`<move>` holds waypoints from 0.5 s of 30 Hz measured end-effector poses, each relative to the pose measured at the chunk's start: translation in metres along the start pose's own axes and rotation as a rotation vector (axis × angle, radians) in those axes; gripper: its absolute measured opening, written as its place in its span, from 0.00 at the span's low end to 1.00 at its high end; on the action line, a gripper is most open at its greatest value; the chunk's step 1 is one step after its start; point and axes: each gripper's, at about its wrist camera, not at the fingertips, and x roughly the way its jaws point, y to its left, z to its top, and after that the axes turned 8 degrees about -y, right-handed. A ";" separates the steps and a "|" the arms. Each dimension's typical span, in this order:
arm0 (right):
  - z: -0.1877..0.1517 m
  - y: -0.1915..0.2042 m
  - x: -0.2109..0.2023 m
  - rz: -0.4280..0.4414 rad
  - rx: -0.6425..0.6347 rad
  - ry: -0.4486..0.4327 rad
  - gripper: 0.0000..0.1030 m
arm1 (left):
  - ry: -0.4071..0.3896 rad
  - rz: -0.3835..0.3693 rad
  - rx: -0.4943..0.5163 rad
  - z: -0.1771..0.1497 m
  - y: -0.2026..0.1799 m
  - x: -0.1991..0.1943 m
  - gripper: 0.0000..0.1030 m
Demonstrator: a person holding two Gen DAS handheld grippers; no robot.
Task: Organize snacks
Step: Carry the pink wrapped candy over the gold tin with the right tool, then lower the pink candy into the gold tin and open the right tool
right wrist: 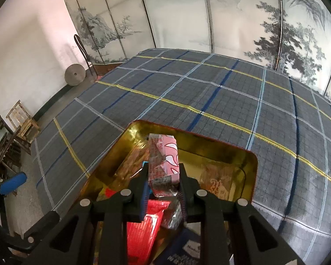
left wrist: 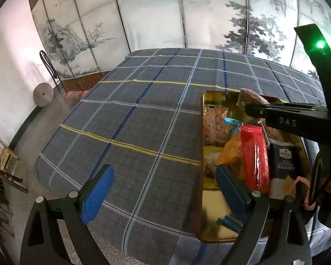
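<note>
Two grippers | right gripper [right wrist: 163, 176] clenched on pink-and-white wrapped snack packet [right wrist: 164, 161], long axis pointing forward, held above gold rectangular metal tin [right wrist: 251, 165] | left gripper [left wrist: 163, 190] released, beside tin's left rim, farther.

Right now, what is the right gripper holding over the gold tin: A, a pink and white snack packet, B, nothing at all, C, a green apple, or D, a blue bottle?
A: the right gripper is shut on the pink and white snack packet, held above the gold tin, while the left gripper is open.
</note>
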 end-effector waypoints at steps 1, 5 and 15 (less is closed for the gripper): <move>0.000 0.000 0.002 -0.001 0.002 0.003 0.22 | 0.002 0.000 0.000 0.000 0.001 0.002 0.89; 0.004 0.001 0.007 -0.013 -0.012 0.001 0.22 | 0.009 -0.003 -0.005 0.001 0.003 0.007 0.89; 0.007 0.007 0.015 -0.034 -0.030 0.017 0.24 | 0.015 -0.002 -0.010 0.001 0.007 0.014 0.89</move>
